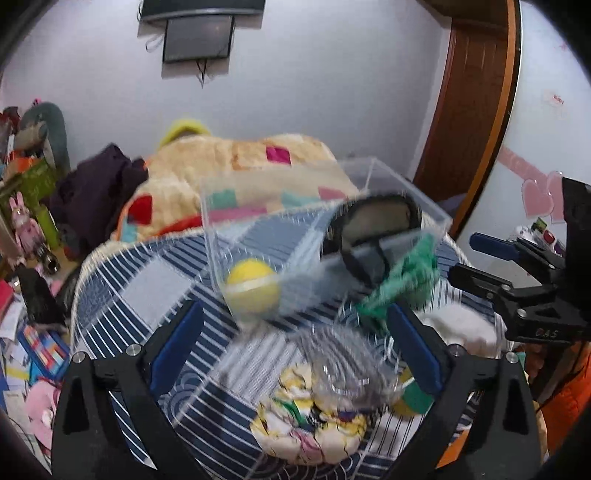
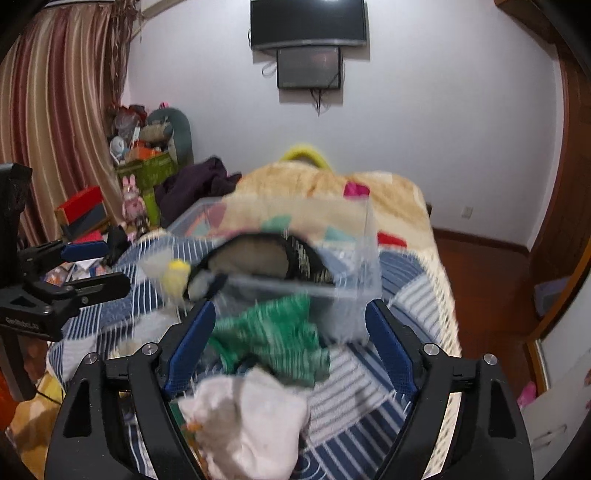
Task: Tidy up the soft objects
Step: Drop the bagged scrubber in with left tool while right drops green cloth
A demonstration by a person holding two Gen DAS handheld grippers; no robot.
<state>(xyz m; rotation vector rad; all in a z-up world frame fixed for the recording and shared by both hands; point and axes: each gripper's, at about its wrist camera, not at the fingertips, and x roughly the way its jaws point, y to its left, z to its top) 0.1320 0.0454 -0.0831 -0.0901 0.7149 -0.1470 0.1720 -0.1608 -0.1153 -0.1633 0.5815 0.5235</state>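
Hovering low over the striped bedspread [image 1: 155,295], both claws stand wide with nothing between the pads; the left gripper [image 1: 295,347] has a crinkly clear packet of yellow-and-white soft bits [image 1: 317,410] lying just ahead of its fingers, loose on the cover and, as far as the blur lets me judge, untouched by either pad; the right gripper [image 2: 291,347] frames a white soft bundle [image 2: 251,424] nearest the lens and a green knitted cloth [image 2: 273,339] just beyond it, both free on the bed; my read is that each claw is between items, so the sensible play is to pick one piece, centre it between the pads and close gently, since soft stuff squashes and slips; the packet looks slick, so a grip low on its bulk seems safer than a pinch on the film; further out sits the clear plastic box [image 1: 373,173], with a yellow ball [image 1: 253,288] against its near wall, probably inside, and a dark round-rimmed thing [image 1: 376,225] inside it; the green cloth lies touching or nearly touching the box's front edge, I cannot tell which; beyond that a peach patchwork blanket [image 2: 325,184] heaps up; on the far wall hangs a dark screen [image 2: 308,24].
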